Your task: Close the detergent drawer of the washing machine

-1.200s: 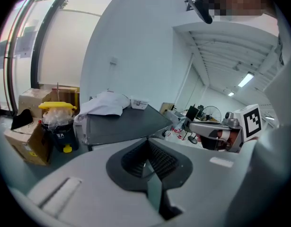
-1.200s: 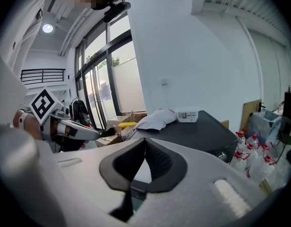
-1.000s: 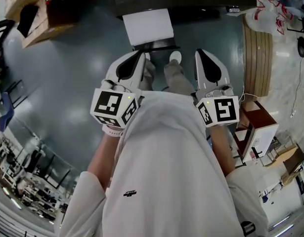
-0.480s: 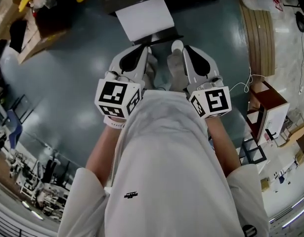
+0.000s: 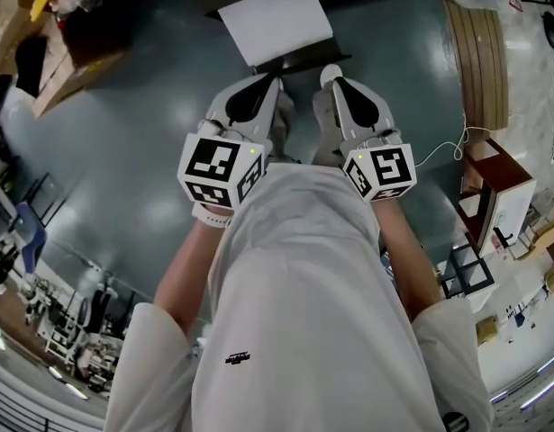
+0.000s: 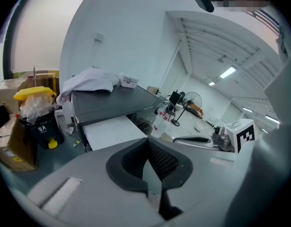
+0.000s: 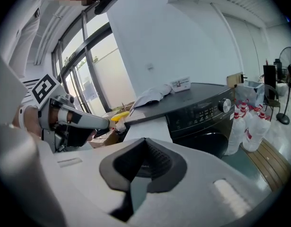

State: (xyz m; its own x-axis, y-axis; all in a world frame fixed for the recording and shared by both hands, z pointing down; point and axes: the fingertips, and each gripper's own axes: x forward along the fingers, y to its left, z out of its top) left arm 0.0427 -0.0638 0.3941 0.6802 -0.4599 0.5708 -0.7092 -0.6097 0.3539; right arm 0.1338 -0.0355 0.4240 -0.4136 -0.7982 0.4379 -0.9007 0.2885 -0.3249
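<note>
The dark grey washing machine (image 7: 202, 110) stands ahead of me, its white detergent drawer (image 5: 277, 21) pulled out towards me. That drawer (image 6: 114, 131) shows just past the left jaws, and the drawer (image 7: 147, 126) lies left of the control panel in the right gripper view. My left gripper (image 5: 266, 90) is shut and empty, held close before the drawer's front. My right gripper (image 5: 333, 79) is also shut and empty, beside the left one and a little short of the drawer. Neither touches the drawer. In their own views the left gripper (image 6: 147, 148) and right gripper (image 7: 144, 150) show jaws pressed together.
A white cloth (image 6: 91, 82) lies on the machine top. Cardboard boxes (image 5: 74, 48) and a black bin (image 6: 39, 124) with a yellow item stand to the left. Red-and-white bags (image 7: 249, 122), a wooden pallet (image 5: 479, 52) and a small cabinet (image 5: 497, 196) are to the right.
Both grippers have moved forward towards the drawer and closer to each other. The drawer now sits nearer the jaw tips.
</note>
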